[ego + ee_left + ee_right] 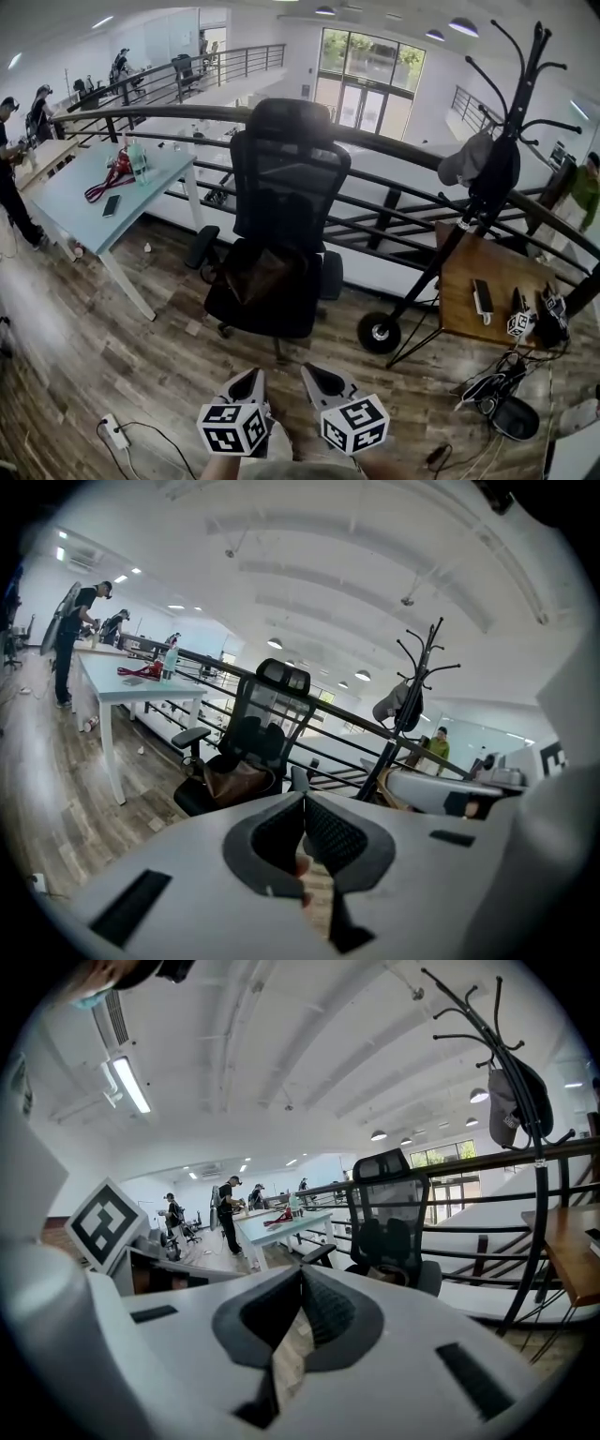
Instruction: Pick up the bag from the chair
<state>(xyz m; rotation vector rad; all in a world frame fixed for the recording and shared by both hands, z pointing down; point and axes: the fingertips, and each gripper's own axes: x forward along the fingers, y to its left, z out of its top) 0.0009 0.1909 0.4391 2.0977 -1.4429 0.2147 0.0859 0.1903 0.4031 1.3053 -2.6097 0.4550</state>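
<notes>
A brown bag [256, 273] lies on the seat of a black office chair [286, 178] in the middle of the head view. Both grippers are low in that view, short of the chair and apart from it. My left gripper [254, 374] is shut with nothing in it, and so is my right gripper [310, 369] beside it. In the left gripper view the shut jaws [303, 795] point towards the bag [234, 778] on the chair [270, 714]. The right gripper view has its shut jaws [302, 1270] aimed left of the chair [389, 1227]; only a tan sliver of the bag [384, 1274] shows.
A white table [84, 202] stands left of the chair. A black coat rack [487, 178] with a grey cap and a wooden table [487, 272] stand to the right. A railing [394, 150] runs behind. A power strip [114, 431] and cables lie on the wooden floor.
</notes>
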